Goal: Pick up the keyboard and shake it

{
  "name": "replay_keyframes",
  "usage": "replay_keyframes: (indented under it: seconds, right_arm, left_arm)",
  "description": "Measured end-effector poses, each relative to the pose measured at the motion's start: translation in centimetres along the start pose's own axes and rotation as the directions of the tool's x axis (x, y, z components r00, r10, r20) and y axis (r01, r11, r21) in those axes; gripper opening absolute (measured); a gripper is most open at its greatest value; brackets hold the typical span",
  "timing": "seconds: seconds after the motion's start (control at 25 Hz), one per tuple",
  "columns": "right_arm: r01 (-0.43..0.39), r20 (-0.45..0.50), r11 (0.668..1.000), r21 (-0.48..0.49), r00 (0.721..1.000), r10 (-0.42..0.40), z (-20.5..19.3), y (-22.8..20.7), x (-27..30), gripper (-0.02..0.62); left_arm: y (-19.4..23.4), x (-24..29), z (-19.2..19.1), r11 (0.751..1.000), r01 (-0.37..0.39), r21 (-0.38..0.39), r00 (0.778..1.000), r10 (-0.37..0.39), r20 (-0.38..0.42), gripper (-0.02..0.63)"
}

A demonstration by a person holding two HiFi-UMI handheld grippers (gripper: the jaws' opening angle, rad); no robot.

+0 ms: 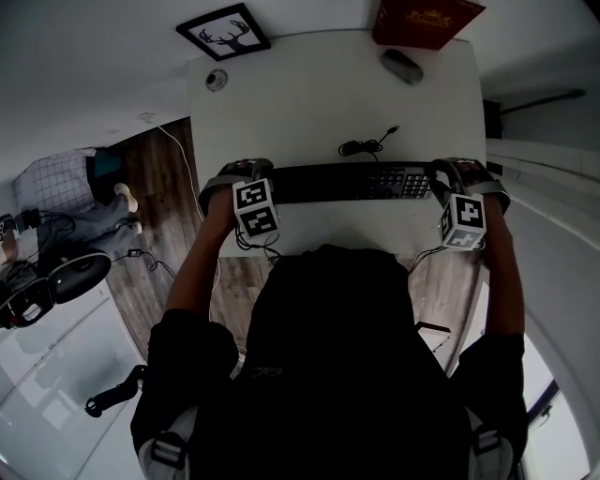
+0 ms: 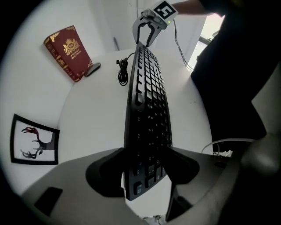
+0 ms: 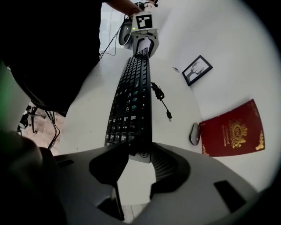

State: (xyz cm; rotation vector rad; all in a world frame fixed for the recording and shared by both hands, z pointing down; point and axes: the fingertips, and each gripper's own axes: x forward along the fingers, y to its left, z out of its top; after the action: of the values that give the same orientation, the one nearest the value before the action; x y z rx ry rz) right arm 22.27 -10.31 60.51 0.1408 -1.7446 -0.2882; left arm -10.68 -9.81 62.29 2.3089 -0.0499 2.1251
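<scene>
a long black keyboard with low flat keys stretches side to side along the near part of the white table, tipped so its keys lean toward the person. the left gripper is partly closed, both jaws pressed against the keyboard's left end. the right gripper is closed about as far on the right end. i can't tell if the keyboard is clear of the table top. a coiled black cable with a loose plug lies at the table's middle, just behind the keyboard. a grey mouse and an upright red book are at the table's far right. a framed deer picture lies at its far left corner.
</scene>
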Motion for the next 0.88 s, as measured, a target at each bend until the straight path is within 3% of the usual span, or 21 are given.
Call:
replay_keyframes:
  seconds: [0.16,0.4,0.64,0.8,0.88]
  right_arm:
    - [-0.019,0.023,0.998,0.053,1.0,0.018,0.9,-0.3,-0.7,0.169]
    - [-0.211,-0.009,0.976,0.056,0.977,0.212,1.3,1.3,0.7,0.193]
    - [-0.351,0.023,0.924,0.151,0.936,0.352,1.3,1.4,0.2,0.216]
    - [-0.422,0.135,0.868,0.263,0.907,0.4,1.1,1.5,0.1,0.213]
    - [-0.463,0.192,0.84,0.281,0.885,0.424,1.2,2.3,-0.2,0.155]
  left_arm:
    - [-1.3,-0.6,-0.1,0.997,-0.081,-0.004,0.997,0.081,0.013,0.258]
    - [-2.2,-0.9,-0.2,0.987,-0.159,0.012,0.987,0.159,0.017,0.256]
    - [-2.8,-1.2,-0.1,0.974,-0.224,0.04,0.974,0.222,0.04,0.252]
    - [-3.1,-1.4,-0.2,0.964,-0.261,0.05,0.964,0.258,0.058,0.252]
    - [-3.2,-1.4,-0.3,0.961,-0.272,0.054,0.961,0.268,0.069,0.252]
